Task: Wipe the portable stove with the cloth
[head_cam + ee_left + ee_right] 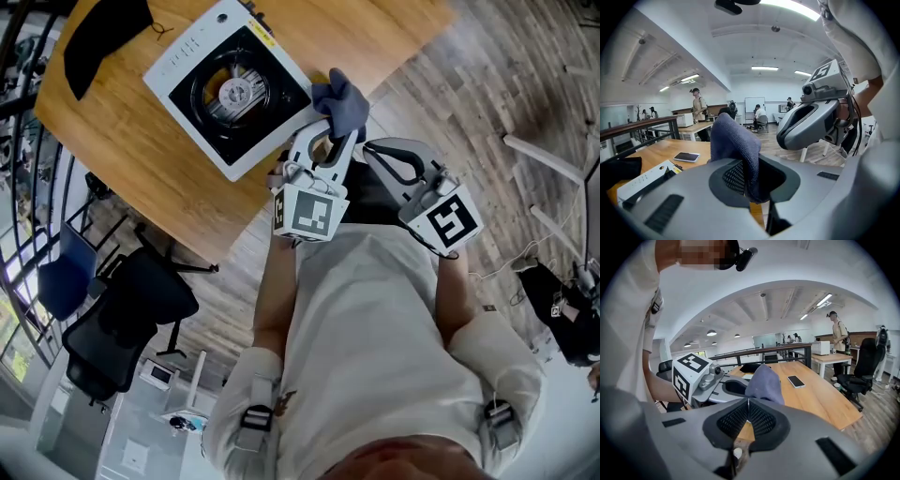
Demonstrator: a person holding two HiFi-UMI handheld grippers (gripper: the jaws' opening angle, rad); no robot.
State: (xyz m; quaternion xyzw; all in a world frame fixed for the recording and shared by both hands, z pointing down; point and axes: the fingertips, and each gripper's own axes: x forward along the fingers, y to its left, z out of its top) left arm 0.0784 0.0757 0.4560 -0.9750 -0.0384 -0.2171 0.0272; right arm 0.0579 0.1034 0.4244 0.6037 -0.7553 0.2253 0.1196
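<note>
Left tongs [752,177] pinch the cloth [736,140] near the stove [180,67]; right tongs [748,414] closed.

Cloth's [735,138] lower end between left fingers [735,179]

**Slate-blue cloth [342,101] by a white and black portable stove [234,89]**

The portable stove has a white casing, a black top panel, a silver burner at its middle and a yellow sticker on one edge. It sits on a honey-brown wood-grain table [122,150], where a black fabric piece [103,37] lies at the far left. The left gripper [330,127] and right gripper [370,150] are light grey with black pads, and their cubes [309,214] are white with black square patterns. The floor [469,84] is grey-brown planks, the shirt [375,319] off-white, and the office chair [131,309] at near left black.
</note>
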